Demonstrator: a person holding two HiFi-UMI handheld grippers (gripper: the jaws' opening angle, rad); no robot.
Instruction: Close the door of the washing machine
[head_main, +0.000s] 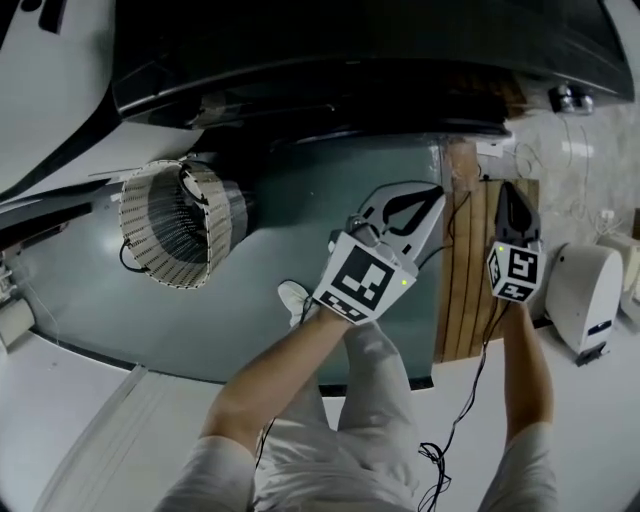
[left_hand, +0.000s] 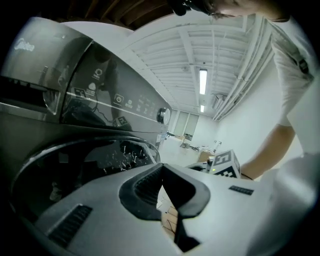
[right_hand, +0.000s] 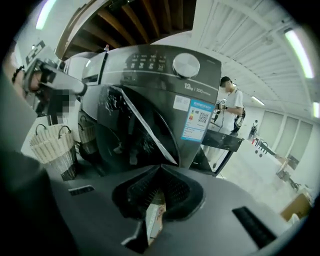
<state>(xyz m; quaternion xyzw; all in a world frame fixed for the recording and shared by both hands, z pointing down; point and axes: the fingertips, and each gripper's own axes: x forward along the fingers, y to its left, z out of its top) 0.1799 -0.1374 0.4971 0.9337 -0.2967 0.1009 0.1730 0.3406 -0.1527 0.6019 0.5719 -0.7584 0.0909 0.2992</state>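
Two hand-held grippers point at the dark washing machine (right_hand: 150, 70), whose round glass door (right_hand: 125, 132) sits on its front just ahead of them, touched by neither. The left gripper (left_hand: 161, 170) has its jaws pressed together on nothing, and the right gripper (right_hand: 160, 169) likewise has its tips meeting, empty. A wicker laundry basket (head_main: 175, 225) stands on the floor near the machine, to the person's left.

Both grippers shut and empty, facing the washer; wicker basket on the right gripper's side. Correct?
No. The wicker basket stands on the side of the left gripper, at the head view's left, away from the right gripper. The rest holds: both grippers are shut and empty, facing the washing machine.
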